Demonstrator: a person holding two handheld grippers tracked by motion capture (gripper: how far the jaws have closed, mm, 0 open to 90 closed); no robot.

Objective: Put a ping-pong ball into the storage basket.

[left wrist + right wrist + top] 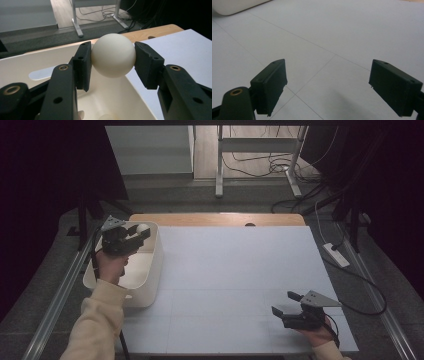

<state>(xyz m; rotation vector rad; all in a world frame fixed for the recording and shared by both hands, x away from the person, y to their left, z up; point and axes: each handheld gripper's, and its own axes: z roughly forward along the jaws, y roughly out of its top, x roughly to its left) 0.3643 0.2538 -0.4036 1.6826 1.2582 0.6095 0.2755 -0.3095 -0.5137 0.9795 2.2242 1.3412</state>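
Note:
My left gripper (pixel 141 230) hangs over the white bin (pixel 156 265) at the table's left and is shut on a cream ball (pixel 142 228). In the left gripper view the ball (pixel 113 55) is pinched between both black pads above the bin's inside (pixel 22 67), and another pale ball (pixel 106 117) lies on the bin's floor. My right gripper (pixel 284 303) rests low at the table's front right, open, nothing between its pads. In the right gripper view its pads (pixel 270 85) stand wide apart over the white sheet (pixel 337 37).
A white sheet (pixel 235 285) covers the wooden table, whose far edge (pixel 215 219) shows bare wood. A bin corner (pixel 234 6) appears at top left of the right gripper view. Metal rails (pixel 60 290) flank the table; a stand (pixel 257 150) and cables lie beyond.

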